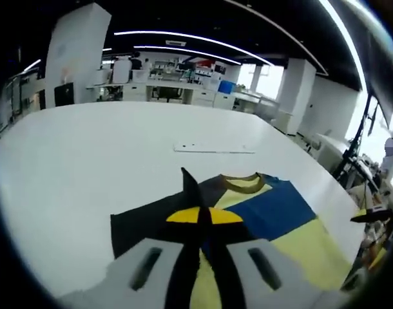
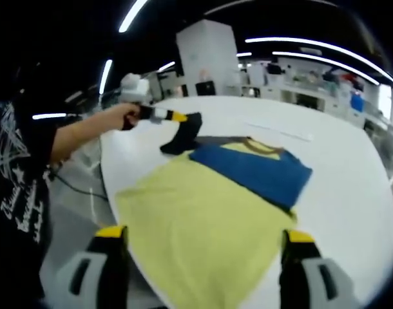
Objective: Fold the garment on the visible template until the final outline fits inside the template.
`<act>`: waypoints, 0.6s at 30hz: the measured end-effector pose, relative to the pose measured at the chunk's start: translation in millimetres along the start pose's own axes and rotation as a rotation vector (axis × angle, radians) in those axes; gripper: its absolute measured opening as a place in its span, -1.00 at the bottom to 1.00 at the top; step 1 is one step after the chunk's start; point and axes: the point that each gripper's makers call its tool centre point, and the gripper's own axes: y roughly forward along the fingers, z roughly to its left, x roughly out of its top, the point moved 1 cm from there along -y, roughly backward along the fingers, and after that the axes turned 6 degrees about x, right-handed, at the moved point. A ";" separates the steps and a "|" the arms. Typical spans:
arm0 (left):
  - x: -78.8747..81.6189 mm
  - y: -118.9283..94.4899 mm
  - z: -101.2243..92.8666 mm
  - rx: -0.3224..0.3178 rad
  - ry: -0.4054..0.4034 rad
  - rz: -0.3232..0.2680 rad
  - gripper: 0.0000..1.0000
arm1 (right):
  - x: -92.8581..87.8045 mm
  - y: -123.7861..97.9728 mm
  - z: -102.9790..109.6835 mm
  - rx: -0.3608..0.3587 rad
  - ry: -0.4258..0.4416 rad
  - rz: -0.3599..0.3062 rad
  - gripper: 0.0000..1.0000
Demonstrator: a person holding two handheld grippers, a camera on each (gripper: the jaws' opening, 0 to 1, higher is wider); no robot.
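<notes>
A yellow cotton T-shirt with a blue chest panel and dark sleeves (image 2: 209, 212) lies spread flat on the broad white desk (image 1: 87, 154), collar toward the far side and hem toward the near edge, where it reaches almost to the desk's rim. It lies open like this because no body fold has been made yet; only the sleeve on the left is being worked.

The left gripper (image 2: 183, 118), seen from the right gripper view at the far left of the garment, has its fingers closed on the dark sleeve (image 2: 180, 138), raising that cloth off the desk into a peak. In the left gripper view the same pinch shows as the two black fingers pressed together with dark fabric standing up between them. Lifting the sleeve this way probably prepares it to be carried inward over the chest, narrowing the outline.

The right gripper (image 2: 203, 257) hangs over the near hem with its fingers spread wide apart and nothing between them, likely waiting to pin or take the right side.

A thin white strip (image 1: 214, 149) lies on the desk beyond the collar; I cannot tell whether it belongs to the template.
</notes>
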 end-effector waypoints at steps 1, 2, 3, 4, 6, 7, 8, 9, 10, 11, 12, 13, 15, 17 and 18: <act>1.7 0.8 -4.0 -0.006 -0.001 -0.002 -1.00 | 0.1 -0.6 -0.4 -0.002 0.000 -0.001 0.98; 3.6 1.7 -9.4 -0.013 -0.001 -0.004 -1.00 | 0.2 -1.0 -0.6 -0.003 -0.001 -0.002 0.98; 4.3 2.9 -11.8 -0.019 -0.001 -0.004 -1.00 | 0.1 -1.4 -1.0 -0.004 0.000 -0.002 0.98; 4.6 4.9 -13.1 -0.025 -0.002 -0.006 -1.00 | -0.4 -1.6 -1.3 -0.004 0.002 -0.001 0.98; 5.9 6.6 -19.4 -0.035 -0.006 -0.006 -1.00 | -1.4 -1.6 -2.1 -0.005 0.003 0.003 0.98; 6.1 8.0 -23.2 -0.042 -0.011 -0.006 -1.00 | -1.9 -1.5 -2.2 -0.005 0.004 0.004 0.98; 5.8 9.6 -26.9 -0.048 -0.013 -0.004 -1.00 | -2.2 -1.2 -1.8 -0.002 0.005 0.005 0.98; 5.3 10.4 -29.7 -0.051 -0.013 -0.003 -1.00 | -2.5 -0.8 -1.5 -0.001 0.007 0.006 0.98; 4.8 11.3 -33.3 -0.058 -0.011 0.000 -1.00 | -2.9 -0.3 -1.2 0.001 0.008 0.007 0.98; 4.4 12.3 -36.8 -0.063 -0.010 0.001 -1.00 | -3.6 0.1 -0.8 0.004 0.008 0.011 0.98; 4.0 13.2 -42.1 -0.069 -0.009 0.001 -1.00 | -4.4 0.7 -0.4 0.005 0.005 0.015 0.98; 4.0 14.2 -44.5 -0.073 -0.009 0.001 -1.00 | -4.7 1.0 -0.3 0.006 0.004 0.016 0.98; 3.8 16.4 -49.5 -0.082 -0.004 0.003 -1.00 | -4.9 1.7 0.6 0.010 0.006 0.017 0.98; 3.9 18.9 -55.4 -0.088 0.000 0.005 -1.00 | -4.9 2.1 1.1 0.013 0.007 0.017 0.98; 4.0 20.0 -58.4 -0.092 0.001 0.005 -1.00 | -4.9 2.2 1.4 0.013 0.007 0.017 0.98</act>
